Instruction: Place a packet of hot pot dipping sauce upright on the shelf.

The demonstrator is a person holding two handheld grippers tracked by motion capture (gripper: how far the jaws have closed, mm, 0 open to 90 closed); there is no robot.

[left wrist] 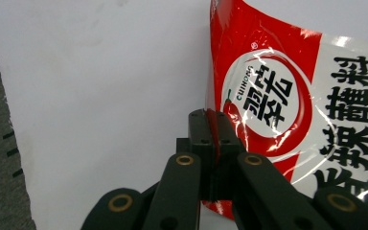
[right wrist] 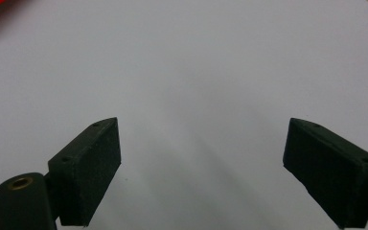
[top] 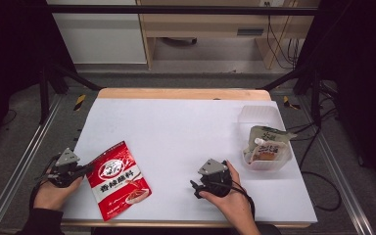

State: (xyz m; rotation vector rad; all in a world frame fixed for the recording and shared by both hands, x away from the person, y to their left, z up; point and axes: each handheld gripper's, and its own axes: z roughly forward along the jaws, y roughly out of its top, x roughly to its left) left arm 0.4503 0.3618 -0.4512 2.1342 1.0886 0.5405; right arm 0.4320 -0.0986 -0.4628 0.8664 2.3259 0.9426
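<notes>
A white table [top: 186, 132] is being viewed from above, with a strip of bare wood showing along its far edge. Near the table's front left corner a red and white packet [top: 119, 179] is lying flat, printed with black characters and a round emblem. At the table's right side a clear plastic box [top: 264, 142] is standing, and a pale pouch [top: 266, 144] with a white cap is being held inside it, leaning against its wall.

The left gripper [top: 84, 170] is being held by the person's left hand [top: 54, 193] at the table's left edge, and its jaws are being pressed together on the left edge of the packet. In the left gripper view the left gripper [left wrist: 210, 125] is seen with a thin red strip of the packet [left wrist: 287, 110] clamped between its two black pads, the rest of the packet spreading out to the right over the white surface.

The right gripper [top: 196, 188] is being held by the right hand [top: 232, 198] near the front middle of the table, well apart from both the packet and the box. In the right gripper view the right gripper [right wrist: 202, 153] is shown with its jaws standing wide apart over bare white table, nothing lying between them.
</notes>
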